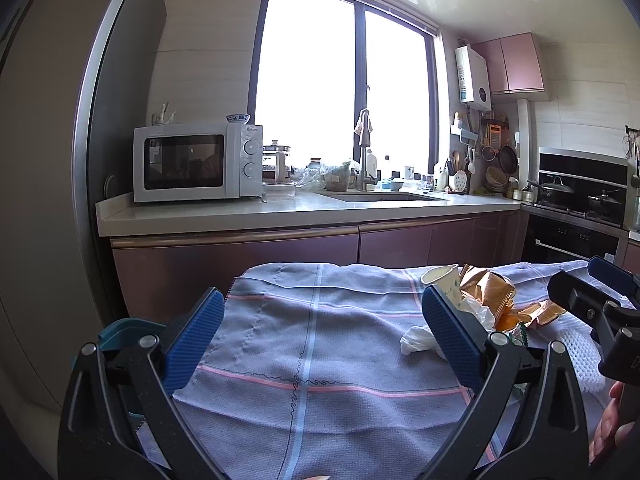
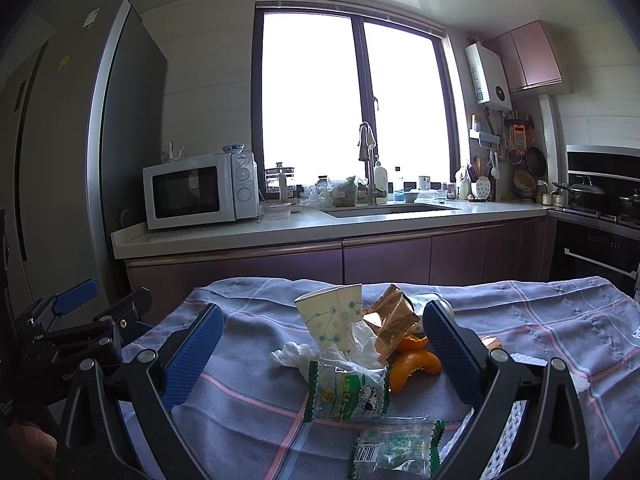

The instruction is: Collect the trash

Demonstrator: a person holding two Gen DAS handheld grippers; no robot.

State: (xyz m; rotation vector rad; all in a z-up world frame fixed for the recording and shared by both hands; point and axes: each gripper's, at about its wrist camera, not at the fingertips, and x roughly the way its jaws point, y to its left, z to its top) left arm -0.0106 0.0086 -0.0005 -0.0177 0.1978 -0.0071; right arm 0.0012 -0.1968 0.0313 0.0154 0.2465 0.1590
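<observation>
While both of my grippers hover with jaws spread wide and empty, the left gripper (image 1: 320, 332) over bare grey checked cloth (image 1: 312, 320) on the table, my right gripper (image 2: 322, 350) frames the trash heap. At twelve o'clock a white paper cup (image 2: 334, 314) with teal dots lies tilted, mouth toward ten o'clock, touching crumpled tissue (image 2: 352, 346), copper foil wrapper (image 2: 390, 316) and orange peel (image 2: 414, 364). Green-edged clear wrappers (image 2: 348, 392) lie nearest; their print is unreadable. "Galanz" marks the white microwave (image 1: 196, 162).

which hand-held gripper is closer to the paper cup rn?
Right. The right hand-held gripper is open with the paper cup between its fingers; the left hand-held gripper sits off to the cup's left, over bare cloth.
</observation>
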